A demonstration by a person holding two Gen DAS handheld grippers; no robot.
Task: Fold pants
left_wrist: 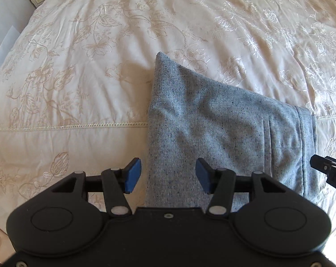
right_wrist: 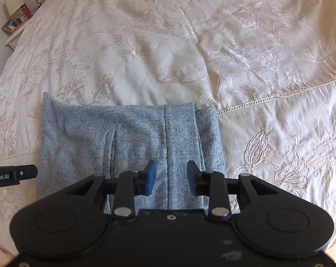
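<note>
Nearest in the left wrist view, the left gripper (left_wrist: 168, 176) hangs above the near left part of the pants (left_wrist: 214, 131), its blue pads spread wide with nothing between them. In the right wrist view the right gripper (right_wrist: 171, 176) hovers the same way over the band end of the pants (right_wrist: 123, 146), jaws parted and clear of the cloth. Neither tool grips anything.

The pants lie folded into a flat grey speckled block on the cream flowered bedspread (left_wrist: 78, 77), close to the near edge of the bed, with the band and a pleat toward the right side. The fold looks close to finished.

This cloth looks like a soft, fairly thick woven wool: light, limp, not slippery, likely to sag when lifted by one point. The far left corner stands up a little. Best to pinch the stacked layers at a folded edge or at two corners at once, so the layers do not slide apart.

Farther off, a bedside table (right_wrist: 12, 33) stands by the bed with a lamp (right_wrist: 13, 3) on it
</note>
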